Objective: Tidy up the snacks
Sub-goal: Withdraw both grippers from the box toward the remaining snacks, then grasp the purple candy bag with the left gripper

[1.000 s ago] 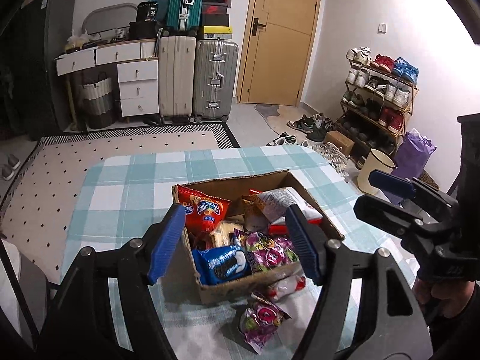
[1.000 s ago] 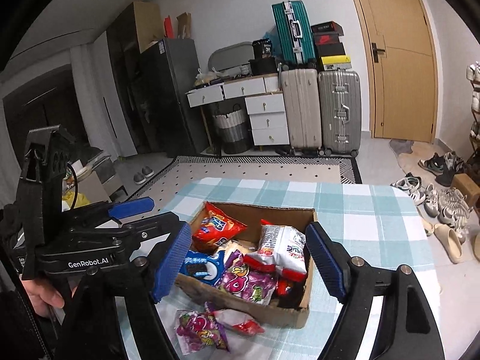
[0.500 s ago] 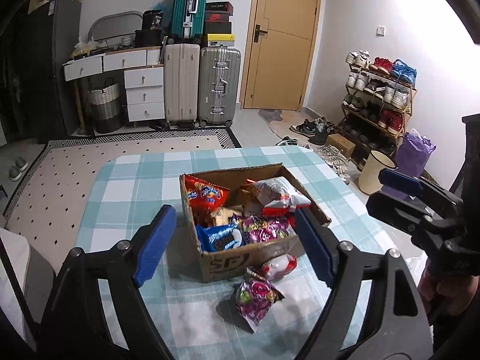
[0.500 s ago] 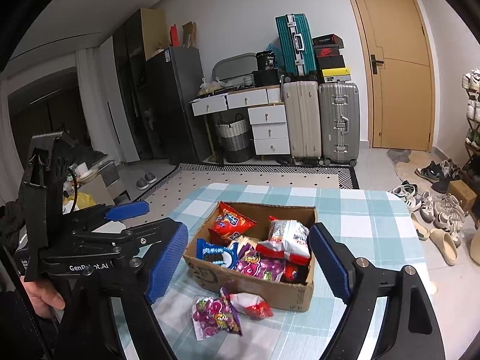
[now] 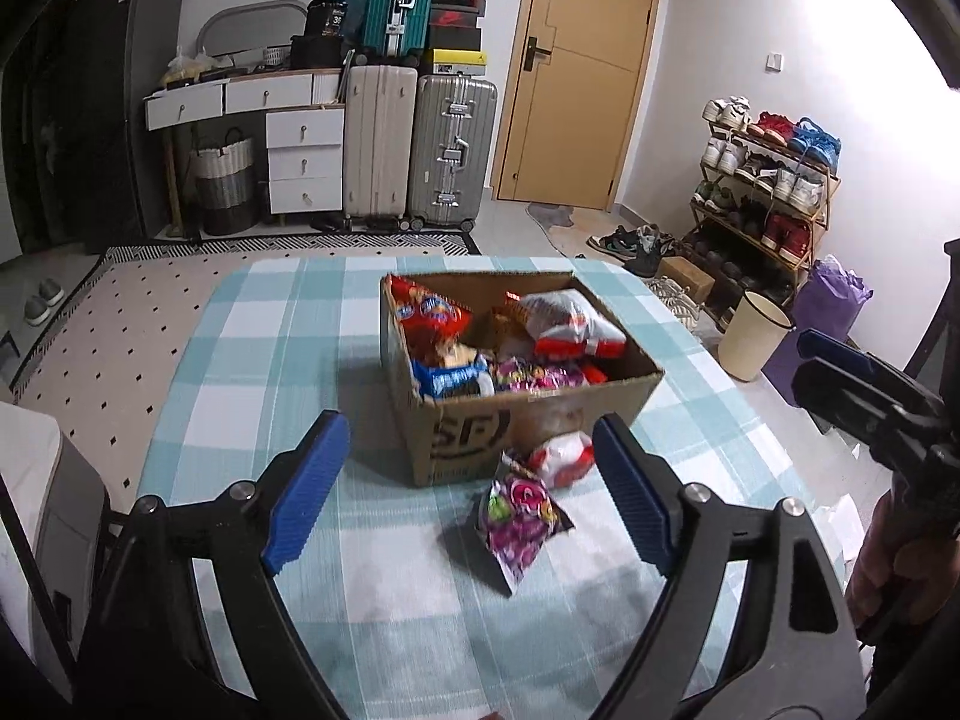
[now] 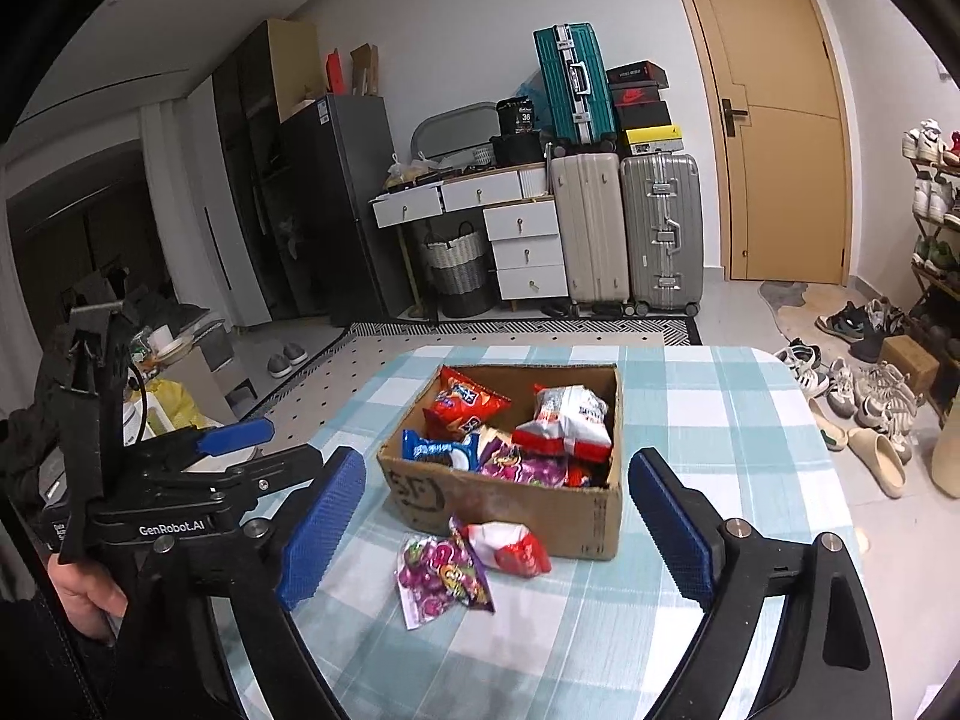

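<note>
A brown cardboard box (image 5: pixel 480 432) (image 6: pixel 576 504) stands on the checked tablecloth and holds several snack packs: a red chips bag (image 5: pixel 429 315) (image 6: pixel 465 405), a blue cookie pack (image 5: pixel 450 378), a white-and-red bag (image 5: pixel 570 324) (image 6: pixel 567 420). In front of the box lie a purple candy bag (image 5: pixel 519 513) (image 6: pixel 441 576) and a small white-and-red pack (image 5: pixel 561 459) (image 6: pixel 510 549). My left gripper (image 5: pixel 465 495) is open and empty, held back above the table near the two loose packs. My right gripper (image 6: pixel 495 531) is open and empty, also in front of the box.
The table (image 5: pixel 240 372) has a teal and white cloth. Beyond it are suitcases (image 5: pixel 420 144), white drawers (image 5: pixel 300 156), a door (image 5: pixel 576 78), a shoe rack (image 5: pixel 768 180) and a bin (image 5: pixel 750 336) at the right. The left gripper body shows in the right wrist view (image 6: pixel 174 510).
Both grippers have drawn back and up from the box, so the box and the two loose packs now look smaller and farther. Both stay open and empty.
</note>
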